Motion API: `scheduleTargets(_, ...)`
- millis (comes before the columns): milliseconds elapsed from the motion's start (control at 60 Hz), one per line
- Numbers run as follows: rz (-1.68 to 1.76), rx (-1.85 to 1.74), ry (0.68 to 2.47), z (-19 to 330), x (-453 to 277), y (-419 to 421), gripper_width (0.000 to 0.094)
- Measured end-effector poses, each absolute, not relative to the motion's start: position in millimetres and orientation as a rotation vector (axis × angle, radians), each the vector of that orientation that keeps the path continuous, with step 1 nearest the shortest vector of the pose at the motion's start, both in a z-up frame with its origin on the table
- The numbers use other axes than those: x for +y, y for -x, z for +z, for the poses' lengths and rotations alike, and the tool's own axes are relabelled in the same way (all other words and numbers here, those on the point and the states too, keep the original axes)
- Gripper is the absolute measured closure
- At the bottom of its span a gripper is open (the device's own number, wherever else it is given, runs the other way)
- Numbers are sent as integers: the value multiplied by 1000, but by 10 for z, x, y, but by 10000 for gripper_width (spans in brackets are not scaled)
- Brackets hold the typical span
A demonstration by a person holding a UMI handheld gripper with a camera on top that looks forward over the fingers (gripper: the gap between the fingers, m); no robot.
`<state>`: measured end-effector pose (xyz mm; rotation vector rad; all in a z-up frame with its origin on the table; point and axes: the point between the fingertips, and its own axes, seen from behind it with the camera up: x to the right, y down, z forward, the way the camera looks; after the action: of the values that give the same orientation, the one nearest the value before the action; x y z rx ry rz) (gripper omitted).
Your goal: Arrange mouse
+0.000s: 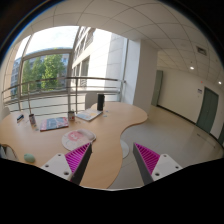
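My gripper (112, 152) is open and empty, held high above the near end of a curved wooden desk (105, 135). Its magenta pads show on the left finger (79, 160) and the right finger (148, 158). A round pale mat (77, 138) lies on the desk just ahead of the left finger. I cannot make out a mouse on the desk from this distance.
Farther along the desk are a flat book-like thing (52, 123), a cup (71, 116), a white flat device (90, 114) and a dark upright box (100, 101). A railing and windows run behind the desk. Open grey floor (165, 135) lies to the right, with a door (208, 108) beyond.
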<state>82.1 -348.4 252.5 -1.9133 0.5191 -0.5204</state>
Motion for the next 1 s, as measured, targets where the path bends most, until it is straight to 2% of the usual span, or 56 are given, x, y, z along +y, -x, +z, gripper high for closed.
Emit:
scheduleTargets(133, -524, 529, 1966, 2390, -3580, -719, 86)
scheduleTargets(267, -541, 530, 2045, 2098, -3801, -377, 88)
scheduleTargets(483, -494, 468, 2202, 1351, -3906, 610, 87)
scheduleTargets(717, -310, 253, 2337, 619, -3260, 1772, 85)
scheduleTargets(1000, -131, 9, 2364, 105, -1977, 2697, 87)
